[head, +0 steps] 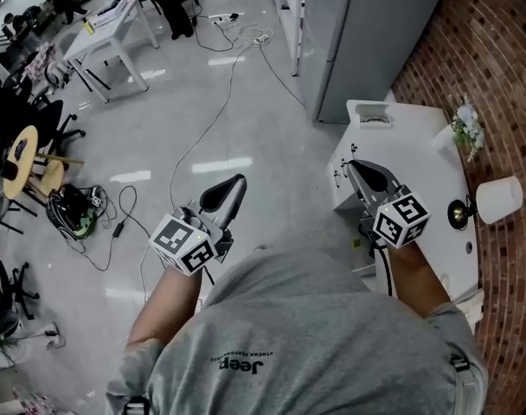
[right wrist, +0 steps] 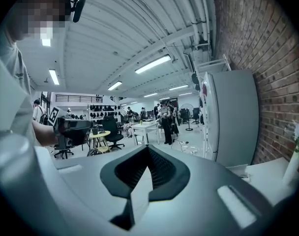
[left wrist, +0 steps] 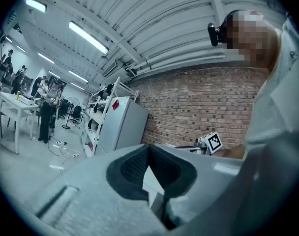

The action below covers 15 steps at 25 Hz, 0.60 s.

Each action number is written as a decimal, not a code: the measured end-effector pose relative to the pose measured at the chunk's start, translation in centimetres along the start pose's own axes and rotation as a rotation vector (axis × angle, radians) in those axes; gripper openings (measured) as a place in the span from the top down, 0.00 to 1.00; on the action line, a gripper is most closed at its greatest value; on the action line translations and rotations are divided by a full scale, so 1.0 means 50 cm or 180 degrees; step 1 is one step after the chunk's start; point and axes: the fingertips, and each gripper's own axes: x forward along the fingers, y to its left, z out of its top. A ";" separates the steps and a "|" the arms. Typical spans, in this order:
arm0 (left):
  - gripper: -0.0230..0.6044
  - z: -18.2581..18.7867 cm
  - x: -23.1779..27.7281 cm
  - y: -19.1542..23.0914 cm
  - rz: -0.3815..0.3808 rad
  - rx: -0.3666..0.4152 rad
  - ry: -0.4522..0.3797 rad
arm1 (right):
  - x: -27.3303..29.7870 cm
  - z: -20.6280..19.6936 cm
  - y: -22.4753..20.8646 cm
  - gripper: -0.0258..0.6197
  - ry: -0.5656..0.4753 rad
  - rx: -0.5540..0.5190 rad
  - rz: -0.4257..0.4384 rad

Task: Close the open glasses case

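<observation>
Two pairs of tongs, the left tongs and the right tongs, are both closed tight with nothing held.
A tall grey cabinet stands ahead of the right tongs, with a brick wall to their right and a white table beneath them. The left tongs hang over grey floor, where cables trail beyond their tips. A white-shaded lamp sits right of the right tongs, and a vase of flowers stands farther ahead. The glasses case cannot be picked out among the table's small things.
</observation>
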 end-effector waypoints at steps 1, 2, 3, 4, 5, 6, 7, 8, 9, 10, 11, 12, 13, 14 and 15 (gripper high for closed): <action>0.97 0.013 0.008 0.031 -0.0031 0.0016 0.0016 | 0.030 0.013 -0.005 0.95 -0.0018 0.0008 -0.0016; 0.97 0.023 0.016 0.062 -0.0061 0.0032 0.0036 | 0.059 0.023 -0.011 0.95 -0.0026 0.0018 -0.0029; 0.97 0.031 0.024 0.091 -0.0086 0.0042 0.0054 | 0.086 0.029 -0.017 0.95 -0.0024 0.0024 -0.0040; 0.97 0.037 0.030 0.118 -0.0107 0.0046 0.0064 | 0.109 0.032 -0.022 0.95 -0.0015 0.0027 -0.0049; 0.97 0.042 0.037 0.143 -0.0124 0.0048 0.0069 | 0.130 0.032 -0.028 0.95 -0.0004 0.0033 -0.0059; 0.97 0.046 0.043 0.166 -0.0138 0.0050 0.0072 | 0.148 0.032 -0.034 0.95 0.0005 0.0044 -0.0071; 0.97 0.051 0.050 0.186 -0.0146 0.0047 0.0074 | 0.164 0.032 -0.042 0.95 0.0013 0.0061 -0.0084; 0.97 0.055 0.058 0.205 -0.0147 0.0038 0.0077 | 0.178 0.033 -0.050 0.95 0.0026 0.0080 -0.0097; 0.97 0.059 0.065 0.223 -0.0143 0.0019 0.0081 | 0.191 0.033 -0.058 0.95 0.0047 0.0097 -0.0111; 0.97 0.064 0.071 0.238 -0.0137 -0.0012 0.0085 | 0.201 0.034 -0.066 0.95 0.0074 0.0110 -0.0127; 0.97 0.067 0.076 0.250 -0.0136 -0.0052 0.0093 | 0.210 0.035 -0.075 0.95 0.0102 0.0120 -0.0144; 0.97 0.068 0.082 0.259 -0.0137 -0.0089 0.0105 | 0.217 0.038 -0.085 0.95 0.0124 0.0129 -0.0158; 0.97 0.068 0.089 0.266 -0.0140 -0.0111 0.0123 | 0.224 0.040 -0.097 0.95 0.0137 0.0140 -0.0167; 0.97 0.065 0.099 0.274 -0.0138 -0.0117 0.0144 | 0.232 0.042 -0.113 0.95 0.0144 0.0147 -0.0168; 0.97 0.063 0.112 0.282 -0.0128 -0.0113 0.0162 | 0.242 0.044 -0.130 0.95 0.0144 0.0151 -0.0160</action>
